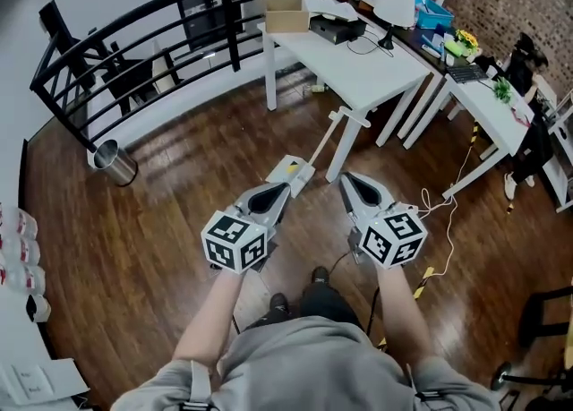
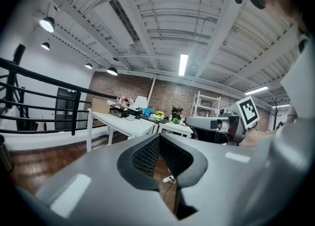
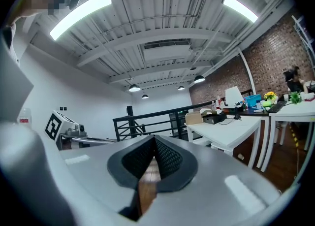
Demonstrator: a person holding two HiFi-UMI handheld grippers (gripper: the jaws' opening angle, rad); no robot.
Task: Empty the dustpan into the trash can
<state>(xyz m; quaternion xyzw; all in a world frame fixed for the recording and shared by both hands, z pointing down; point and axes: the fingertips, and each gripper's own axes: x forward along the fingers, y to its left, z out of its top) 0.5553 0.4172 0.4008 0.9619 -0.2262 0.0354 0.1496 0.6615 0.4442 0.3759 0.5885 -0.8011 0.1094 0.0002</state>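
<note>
Head view: the dustpan (image 1: 292, 171), a pale pan with a yellowish patch and a long pale handle ending in a crossbar, stands on the wood floor by the white desk's (image 1: 376, 78) near edge, just ahead of the left gripper (image 1: 286, 188). What it holds is hard to make out. A shiny metal trash can (image 1: 116, 162) sits well apart, by the black railing (image 1: 235, 29). An open cardboard box (image 1: 285, 13) sits at the desk's far left corner. Both this gripper and the right gripper (image 1: 346, 179) have their jaws pressed together, with nothing between them.

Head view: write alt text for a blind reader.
A person holds the left hand-held gripper and right hand-held gripper, both shut and empty, above a wooden floor. A long-handled dustpan rests ahead by a white table; a metal trash can sits left by a black railing.
</note>
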